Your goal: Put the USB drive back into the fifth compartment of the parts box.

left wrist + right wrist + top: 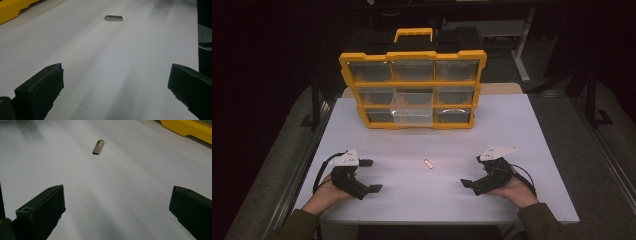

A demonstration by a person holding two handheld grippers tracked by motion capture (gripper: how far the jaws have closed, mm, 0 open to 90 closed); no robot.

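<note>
Small metal piece (428, 163) lies flat at frame centre on the table (522, 130). Left hand-held gripper (371, 175) and right hand-held gripper (471, 171) flank it, jaws spread, holding nothing.

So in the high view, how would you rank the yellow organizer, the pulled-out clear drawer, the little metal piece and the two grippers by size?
1. Yellow organizer
2. Clear drawer
3. Left gripper and right gripper: they look alike, so no ranking between them
4. Metal piece
</note>
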